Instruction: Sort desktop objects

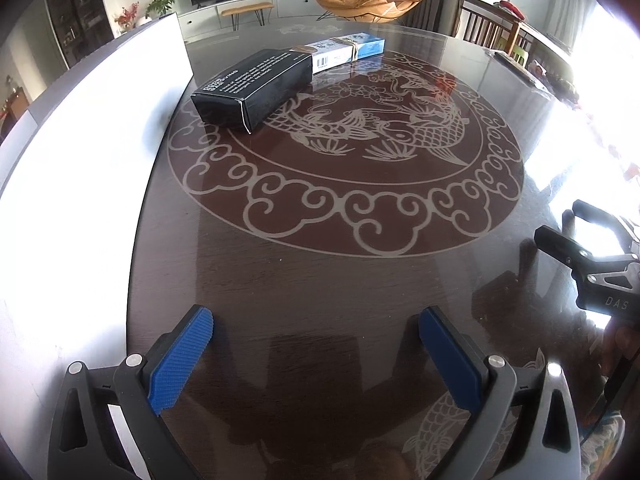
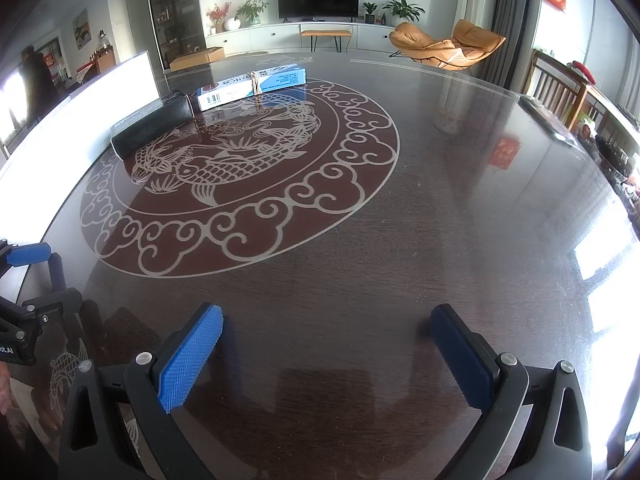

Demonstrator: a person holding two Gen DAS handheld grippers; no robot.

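Glossy dark wood table [image 1: 320,288], cardboard black box [image 1: 256,84], ribbed blue claw pads [image 1: 180,360]

- The right gripper [image 2: 326,354] hangs above the dark counter [image 2: 420,240], its blue fingers [image 2: 188,360] spread wide, holding nothing.
- A black box [image 2: 150,128] lies far off, just beside a blue-and-white box [image 2: 252,84].
- The left gripper [image 2: 28,280] shows at the left edge.

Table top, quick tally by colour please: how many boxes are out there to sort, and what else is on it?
Black box: 1
Blue and white box: 1, a band tied round it
White board standing at the table's left edge: 1
Total: 3
Both grippers, left and right, are open and hold nothing.
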